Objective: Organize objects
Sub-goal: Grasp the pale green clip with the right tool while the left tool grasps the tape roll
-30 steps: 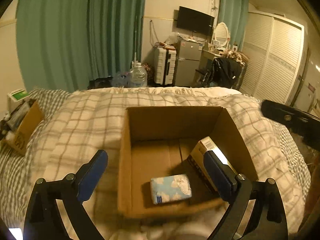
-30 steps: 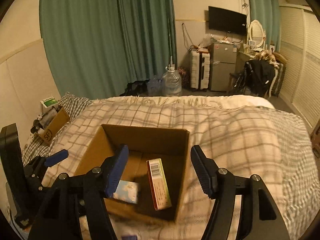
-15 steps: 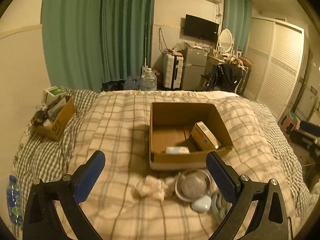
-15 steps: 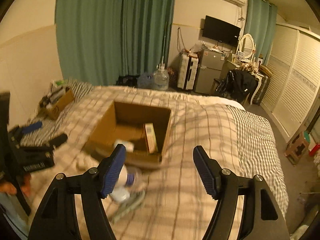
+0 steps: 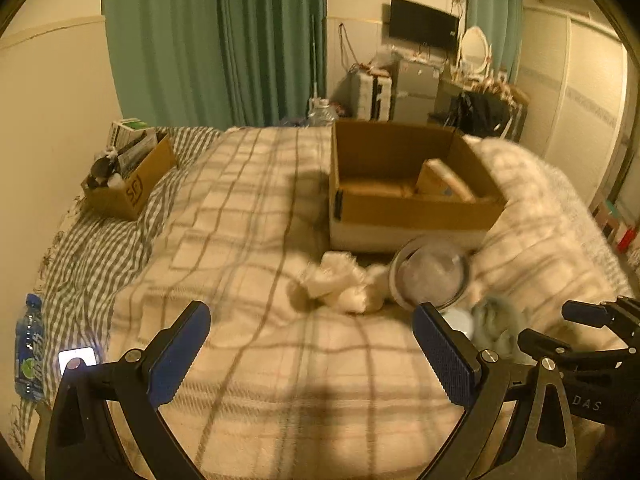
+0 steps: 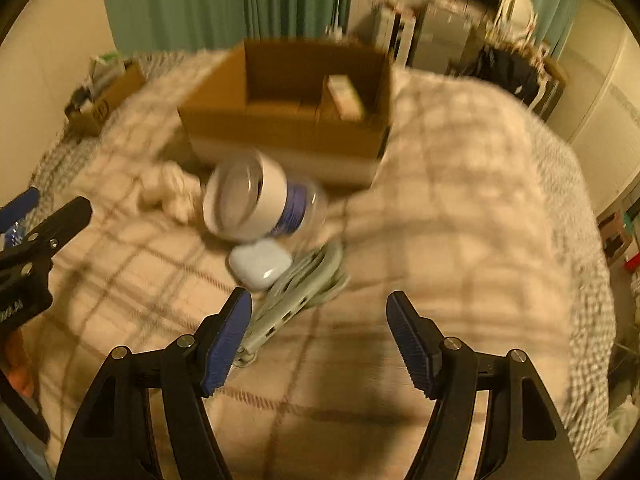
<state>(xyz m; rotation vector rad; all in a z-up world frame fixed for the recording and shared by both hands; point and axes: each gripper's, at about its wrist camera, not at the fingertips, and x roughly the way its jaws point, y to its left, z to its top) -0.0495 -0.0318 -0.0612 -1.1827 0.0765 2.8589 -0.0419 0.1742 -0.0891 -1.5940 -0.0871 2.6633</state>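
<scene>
Bare plaid blanket (image 5: 248, 240) is left open between both sets of jaws and to the left. Ahead, the way is blocked by a jar (image 6: 256, 196), a white case (image 6: 259, 262), crumpled tissue (image 5: 340, 284) and a grey strap (image 6: 304, 284), clustered just before the cardboard box (image 5: 408, 216).

Green curtains (image 5: 216, 40), wall television (image 5: 424, 24), bedside water bottle (image 5: 29, 348).

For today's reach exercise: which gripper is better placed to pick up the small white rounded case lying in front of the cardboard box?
Probably the right gripper: open, with the small white rounded case just beyond its left finger. The left gripper, also open, sits farther left, over bare blanket.
</scene>
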